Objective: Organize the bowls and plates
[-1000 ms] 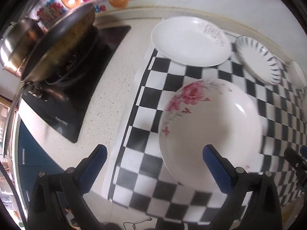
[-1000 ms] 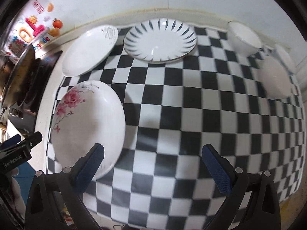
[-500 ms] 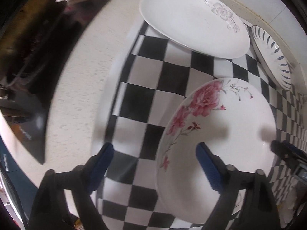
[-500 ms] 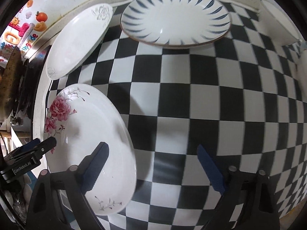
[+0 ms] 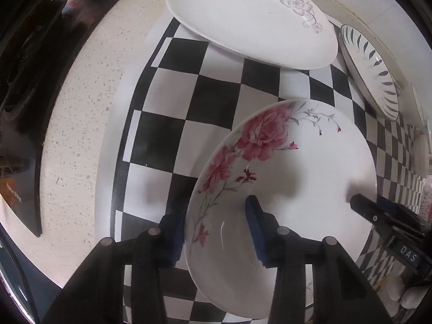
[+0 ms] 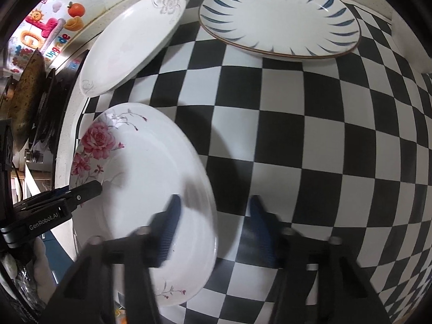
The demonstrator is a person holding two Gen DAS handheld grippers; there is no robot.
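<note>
A white plate with pink roses lies on the checkered mat near the front left; it also shows in the right wrist view. My left gripper straddles its left rim, one finger outside, one over the plate, jaws partly closed and apart from the rim. My right gripper straddles its right rim the same way, blurred. A white oval plate with a grey flower and a blue-striped plate lie at the back.
A black stove with a pan stands on the speckled counter to the left. The checkered mat stretches right. A white bowl's edge shows at the far right. The wall runs along the back.
Both grippers have moved down and in onto the rose plate's opposite rims, and their jaws have narrowed around the rims.
</note>
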